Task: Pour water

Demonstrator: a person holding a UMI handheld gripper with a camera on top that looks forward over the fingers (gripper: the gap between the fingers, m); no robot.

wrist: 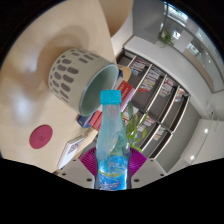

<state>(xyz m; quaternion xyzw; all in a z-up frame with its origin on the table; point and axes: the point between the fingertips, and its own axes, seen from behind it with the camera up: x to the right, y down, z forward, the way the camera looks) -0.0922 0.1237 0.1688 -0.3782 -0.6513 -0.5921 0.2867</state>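
Gripper view: the tool is clenched on a capped clear water bottle, its long axis running straight ahead, cap nearly touching the rim of a grey-patterned cup just beyond, above the desk.

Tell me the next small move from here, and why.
Probably take the cap off before tipping: the gripper holds the water bottle between its pads, and the blue cap sits on it. The cup lies just beyond, mouth facing the bottle.
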